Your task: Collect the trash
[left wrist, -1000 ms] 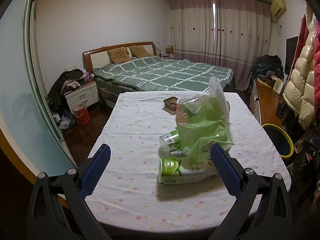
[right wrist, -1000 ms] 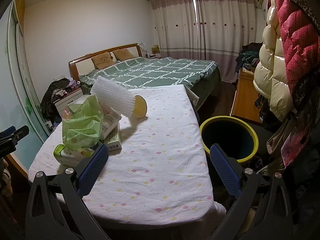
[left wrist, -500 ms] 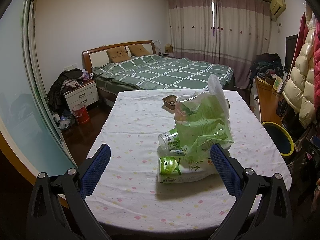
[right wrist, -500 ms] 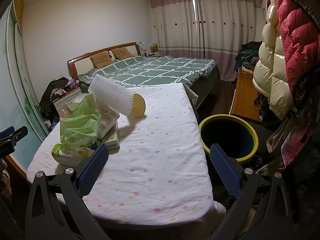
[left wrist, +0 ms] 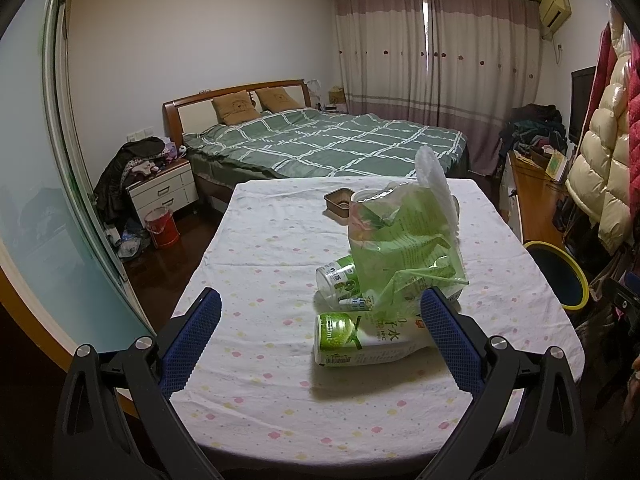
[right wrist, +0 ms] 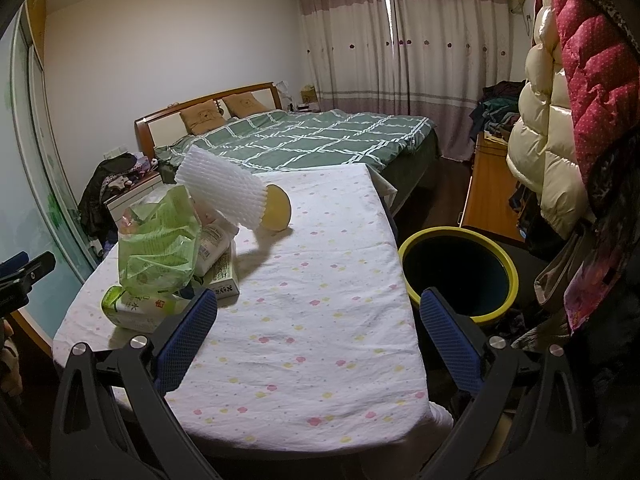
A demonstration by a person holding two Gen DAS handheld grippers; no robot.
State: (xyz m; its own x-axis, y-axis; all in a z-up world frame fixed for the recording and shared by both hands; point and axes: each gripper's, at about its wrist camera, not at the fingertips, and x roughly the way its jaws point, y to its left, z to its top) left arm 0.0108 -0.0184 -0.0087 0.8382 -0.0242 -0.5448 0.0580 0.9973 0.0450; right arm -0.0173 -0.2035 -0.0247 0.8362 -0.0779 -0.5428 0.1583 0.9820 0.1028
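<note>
Bedroom: a table in a dotted white cloth stands at the foot of a green checked bed; everything below is placed relative to that table.
Trash pile: heaped on the table's middle, toward its near end — a green plastic bag, a lying green-label bottle in front of it, a second bottle behind that, a white foam net sleeve leaning on top, a carton under the bag.
Bin: a yellow-rimmed bin sits on the floor just off the table's right edge.
Left gripper: jaws spread wide, holding nothing, at the table's near edge; the lying bottle sits between its fingers, close to the right-hand one.
Right gripper: also spread and empty, over the table's near right corner; the pile is off to its left, the bin just to its right.
Risk, bottle: round and on its side — a finger nudging it first could roll it away.
Risk, pile: the bag is draped on the bottles, so pulling one may drag the bag and tip the foam sleeve off.
Risk, cloth: loose fabric could snag and shift everything.
</note>
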